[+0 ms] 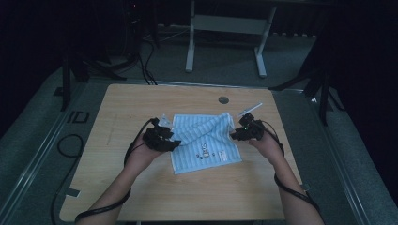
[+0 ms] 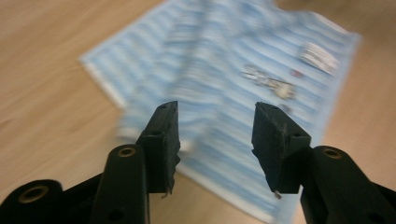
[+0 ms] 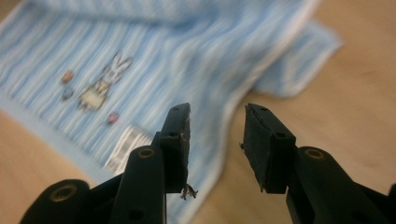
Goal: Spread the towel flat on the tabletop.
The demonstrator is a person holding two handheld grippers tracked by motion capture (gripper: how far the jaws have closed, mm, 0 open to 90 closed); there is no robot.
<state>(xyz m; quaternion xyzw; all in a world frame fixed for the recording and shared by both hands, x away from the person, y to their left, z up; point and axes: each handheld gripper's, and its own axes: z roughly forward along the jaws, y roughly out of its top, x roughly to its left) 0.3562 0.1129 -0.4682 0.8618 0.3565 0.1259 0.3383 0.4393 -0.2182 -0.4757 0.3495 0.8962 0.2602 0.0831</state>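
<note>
A light blue striped cloth [image 1: 204, 142] with a small rabbit picture and a white label lies partly folded on the wooden table [image 1: 141, 187]. My left gripper [image 1: 172, 140] hovers at the cloth's left edge, its jaws apart over the striped cloth [image 2: 243, 70] with nothing between them. My right gripper [image 1: 236, 133] hangs at the cloth's right edge, jaws apart above the cloth's [image 3: 140, 60] white hem, also with nothing between them. The rabbit picture [image 3: 100, 88] and the label [image 3: 126, 148] lie to the left of the right gripper's jaws.
A round hole [image 1: 223, 100] sits near the table's far edge. A small white strip [image 1: 250, 110] lies by the cloth's far right corner. Black cables [image 1: 70, 145] trail off the table's left side. A white desk frame [image 1: 225, 37] stands beyond the table.
</note>
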